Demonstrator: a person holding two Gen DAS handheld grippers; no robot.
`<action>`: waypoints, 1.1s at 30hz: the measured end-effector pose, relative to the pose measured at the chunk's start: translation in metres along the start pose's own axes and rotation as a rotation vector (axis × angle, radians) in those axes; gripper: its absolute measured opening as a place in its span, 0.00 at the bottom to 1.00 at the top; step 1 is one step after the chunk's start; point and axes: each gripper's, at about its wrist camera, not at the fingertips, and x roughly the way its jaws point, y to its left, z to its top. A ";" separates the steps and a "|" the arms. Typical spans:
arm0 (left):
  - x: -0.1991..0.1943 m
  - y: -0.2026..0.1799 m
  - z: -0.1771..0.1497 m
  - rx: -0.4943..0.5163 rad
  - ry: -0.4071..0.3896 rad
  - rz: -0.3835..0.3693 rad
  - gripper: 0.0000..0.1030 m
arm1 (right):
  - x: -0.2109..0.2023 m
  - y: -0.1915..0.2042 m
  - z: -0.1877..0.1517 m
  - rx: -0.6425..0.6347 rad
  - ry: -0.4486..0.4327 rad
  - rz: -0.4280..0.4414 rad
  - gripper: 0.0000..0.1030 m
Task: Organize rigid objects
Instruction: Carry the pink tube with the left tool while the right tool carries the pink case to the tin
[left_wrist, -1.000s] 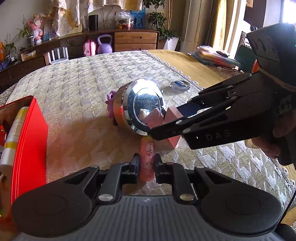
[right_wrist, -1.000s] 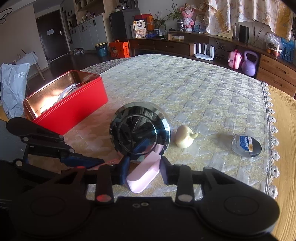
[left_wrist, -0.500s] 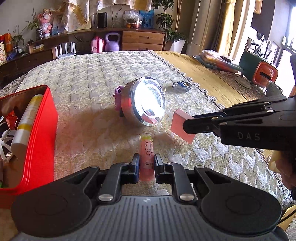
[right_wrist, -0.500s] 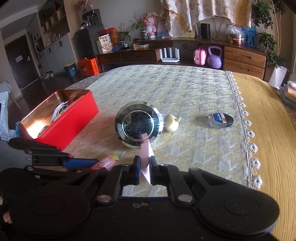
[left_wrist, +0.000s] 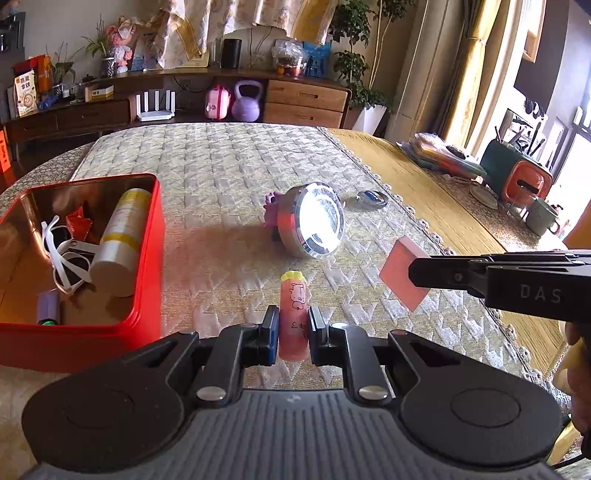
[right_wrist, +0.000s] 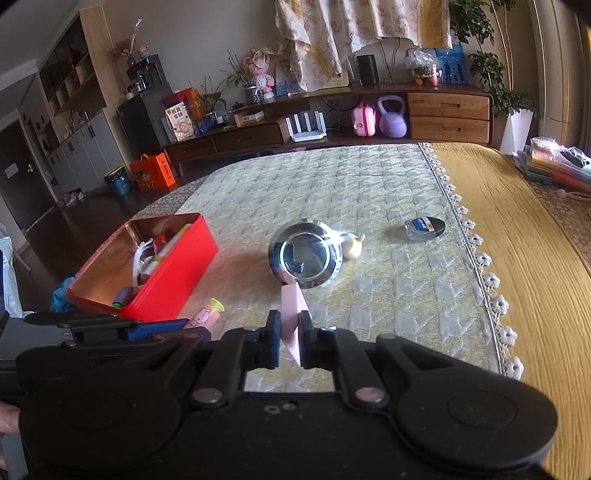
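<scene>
The pink cartoon-printed tube (left_wrist: 294, 314), seemingly light, stiff plastic, is clamped low on its barrel by the left gripper (left_wrist: 292, 326) above the worktop (left_wrist: 229, 173), while the thin pink card (right_wrist: 292, 314) is pinched edgewise by the right gripper (right_wrist: 290, 334), near the red tin (left_wrist: 147, 236).

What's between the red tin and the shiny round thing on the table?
Nothing: only bare quilted cloth separates the red tin from the chrome disc. The right wrist view shows it best.
</scene>
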 end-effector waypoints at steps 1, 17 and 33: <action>-0.005 0.002 0.000 -0.010 -0.005 -0.001 0.15 | -0.003 0.004 0.000 0.001 -0.004 0.002 0.08; -0.064 0.039 0.012 -0.094 -0.088 0.029 0.15 | -0.017 0.065 0.012 0.020 -0.006 0.090 0.08; -0.092 0.120 0.027 -0.146 -0.142 0.124 0.15 | 0.009 0.125 0.033 -0.035 0.004 0.143 0.08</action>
